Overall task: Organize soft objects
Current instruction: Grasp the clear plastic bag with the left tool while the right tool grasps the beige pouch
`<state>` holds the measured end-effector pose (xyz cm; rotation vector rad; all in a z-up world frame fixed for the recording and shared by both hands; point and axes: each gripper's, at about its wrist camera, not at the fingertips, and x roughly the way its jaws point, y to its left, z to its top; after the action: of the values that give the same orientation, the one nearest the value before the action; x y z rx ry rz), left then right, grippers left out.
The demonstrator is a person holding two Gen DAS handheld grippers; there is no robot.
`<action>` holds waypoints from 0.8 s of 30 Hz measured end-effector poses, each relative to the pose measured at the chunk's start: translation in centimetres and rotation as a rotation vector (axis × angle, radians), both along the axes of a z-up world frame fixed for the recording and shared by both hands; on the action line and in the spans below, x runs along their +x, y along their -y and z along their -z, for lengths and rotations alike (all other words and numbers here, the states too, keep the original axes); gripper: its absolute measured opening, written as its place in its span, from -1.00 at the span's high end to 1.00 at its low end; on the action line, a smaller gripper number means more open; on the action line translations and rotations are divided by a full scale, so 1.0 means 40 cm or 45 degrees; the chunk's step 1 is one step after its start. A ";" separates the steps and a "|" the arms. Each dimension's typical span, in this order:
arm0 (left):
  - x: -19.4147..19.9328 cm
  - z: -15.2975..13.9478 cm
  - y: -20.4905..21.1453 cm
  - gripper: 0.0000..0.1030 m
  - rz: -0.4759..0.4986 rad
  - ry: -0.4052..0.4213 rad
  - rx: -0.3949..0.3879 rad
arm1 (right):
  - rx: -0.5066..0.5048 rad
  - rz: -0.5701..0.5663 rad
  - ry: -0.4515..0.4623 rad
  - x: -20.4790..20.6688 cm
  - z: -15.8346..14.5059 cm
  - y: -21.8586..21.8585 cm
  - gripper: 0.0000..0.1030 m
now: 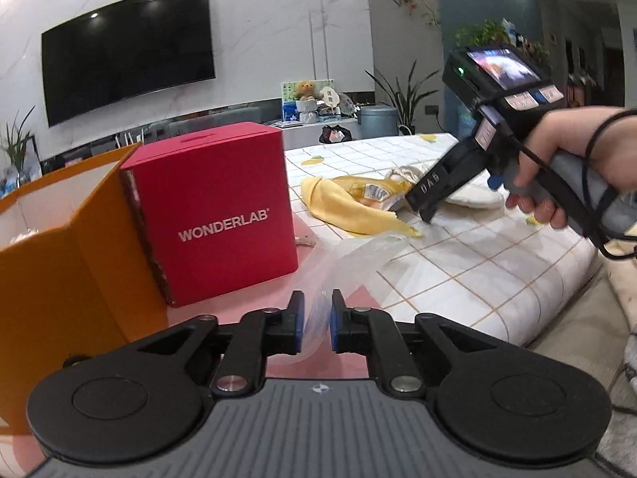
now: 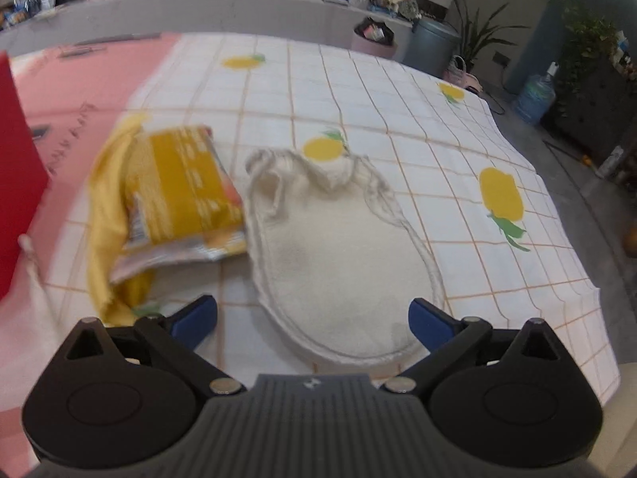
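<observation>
Left wrist view, left to right. One orange paper bag (image 1: 59, 239) stands at 9 o'clock, touching one red box (image 1: 215, 207) lettered WONDERLAB. The left gripper (image 1: 317, 318) is clenched on one clear plastic bag (image 1: 358, 255), whose long axis runs from the pads up toward 1 o'clock, its far end lying at the yellow cloth (image 1: 350, 211). The right gripper (image 1: 422, 203), held in the right hand (image 1: 565, 175), points down toward 8 o'clock at the yellow packet (image 1: 374, 193) resting on that cloth. Behind it lies one cream pouch (image 1: 469, 195), mostly hidden by the gripper. All rest on a checked cloth with lemon prints (image 1: 477, 263) beside a pink mat (image 1: 314, 259).

Right wrist view, left to right. The red box (image 2: 16, 183) edge sits at 9 o'clock. The yellow cloth (image 2: 103, 215) underlies the yellow packet (image 2: 183, 187), blurred, its long axis running from 7 to 1 o'clock. Touching it on the right, the cream pouch (image 2: 338, 255) lies flat, long axis from 5 to 11 o'clock, drawstring mouth at the far end. The right gripper (image 2: 314, 318) is released, fingers spread wide astride the pouch's near end, not touching it.
</observation>
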<state>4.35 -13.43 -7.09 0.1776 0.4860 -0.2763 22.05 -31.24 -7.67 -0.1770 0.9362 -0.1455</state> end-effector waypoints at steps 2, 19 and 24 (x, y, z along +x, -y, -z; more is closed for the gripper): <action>0.009 0.003 0.007 0.73 0.032 -0.011 0.030 | -0.029 0.051 0.019 0.011 0.004 0.009 -0.95; 0.082 0.047 0.038 0.88 0.037 -0.113 0.089 | 0.145 0.112 0.113 0.036 0.008 0.037 -0.04; 0.074 0.033 0.011 0.96 0.016 -0.164 0.005 | 0.090 0.126 0.096 0.027 0.000 0.039 0.86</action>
<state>7.32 -13.87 -8.42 0.1671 0.6137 -0.3001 23.12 -32.79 -7.67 -0.0593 0.8740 -0.2086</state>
